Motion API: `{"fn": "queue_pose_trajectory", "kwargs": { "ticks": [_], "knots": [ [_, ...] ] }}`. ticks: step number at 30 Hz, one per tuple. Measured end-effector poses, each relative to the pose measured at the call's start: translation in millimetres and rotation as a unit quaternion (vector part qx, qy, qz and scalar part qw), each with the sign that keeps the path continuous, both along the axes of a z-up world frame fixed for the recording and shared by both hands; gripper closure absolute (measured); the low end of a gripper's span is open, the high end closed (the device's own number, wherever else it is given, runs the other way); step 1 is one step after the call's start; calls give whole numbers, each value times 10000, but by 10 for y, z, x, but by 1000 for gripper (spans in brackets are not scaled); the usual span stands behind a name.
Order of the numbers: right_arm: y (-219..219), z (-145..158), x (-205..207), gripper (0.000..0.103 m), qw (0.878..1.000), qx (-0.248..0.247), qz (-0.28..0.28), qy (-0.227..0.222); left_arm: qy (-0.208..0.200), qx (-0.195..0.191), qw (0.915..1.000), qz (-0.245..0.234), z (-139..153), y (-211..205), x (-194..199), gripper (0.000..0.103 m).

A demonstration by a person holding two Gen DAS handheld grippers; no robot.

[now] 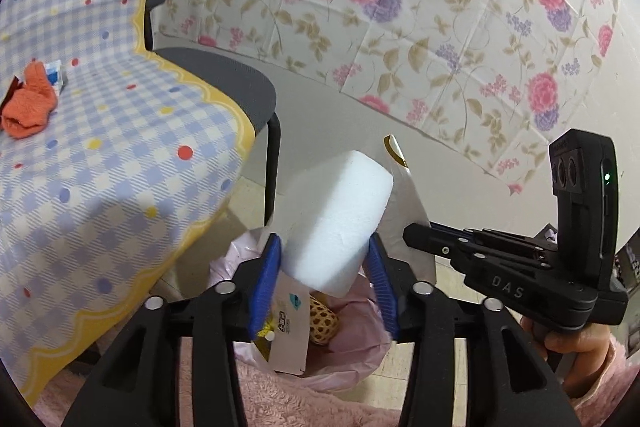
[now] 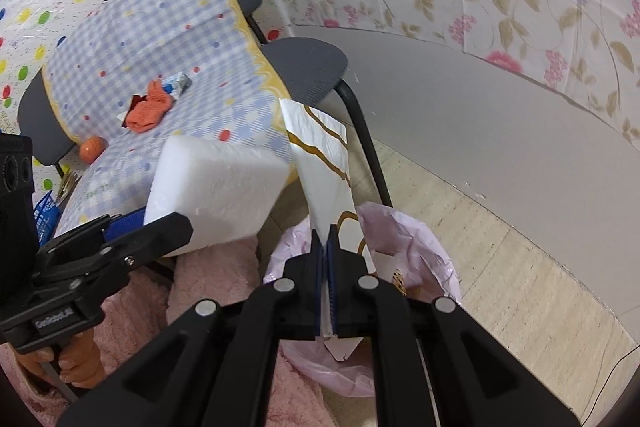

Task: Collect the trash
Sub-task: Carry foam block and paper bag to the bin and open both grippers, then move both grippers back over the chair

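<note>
We saw the left tongs clenched on a white foam block, blue pads pressing its two sides, block tilted up and away from the camera. It hung right over the pink-lined trash bin, which sat on the floor beside the chair. Inside the bin we noted a white carton standing on end and a brown patterned piece next to it. The right tongs were clamped nearly shut on a white wrapper with gold lines, which stood up from the grip, above the same bin. In the left wrist view the right device was level, pointing left toward the foam, with the person's right hand under it in a pink sleeve. In the right wrist view the left device angled up and right, its hand low at the left edge. On the chair's checked cloth an orange cloth, a small blue-white packet touching it and an orange ball lay well apart from the bin.
</note>
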State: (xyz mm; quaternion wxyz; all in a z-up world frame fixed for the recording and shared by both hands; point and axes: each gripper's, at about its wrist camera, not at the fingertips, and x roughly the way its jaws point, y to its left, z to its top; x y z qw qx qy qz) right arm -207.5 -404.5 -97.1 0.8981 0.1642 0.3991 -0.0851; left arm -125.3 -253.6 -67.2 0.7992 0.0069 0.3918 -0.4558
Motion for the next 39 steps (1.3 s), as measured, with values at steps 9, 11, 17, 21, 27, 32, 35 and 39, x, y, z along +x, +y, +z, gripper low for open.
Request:
{"fn": "queue_pose_trajectory", "kwargs": {
  "ticks": [9,11,17,21,27,32,35,39],
  "knots": [
    [-101,-248,66,65,9995,145,-107,257,-14,56,9992,401,16,189,60,40],
    [-92,-159,45,65,9998,61,-96,132,-78,52,9986,524,41,262,73,40],
    [-34,90,82,65,9998,-109,-3,-181,-219,28,9972,717,103,434,83,40],
    [86,167,159,65,9994,-158,165,-271,-283,27,9960,844,128,538,103,40],
    [331,190,346,65,9981,-147,528,-276,-432,94,9911,1254,166,809,189,40],
    [544,224,553,65,9959,-194,843,-275,-474,72,9855,1625,174,1074,291,40],
    [688,280,716,65,9937,-279,1045,-307,-515,116,9808,1878,175,1243,373,40],
    [906,373,978,61,9892,-401,1349,-399,-629,202,9713,2284,222,1514,515,40]
  ]
}}
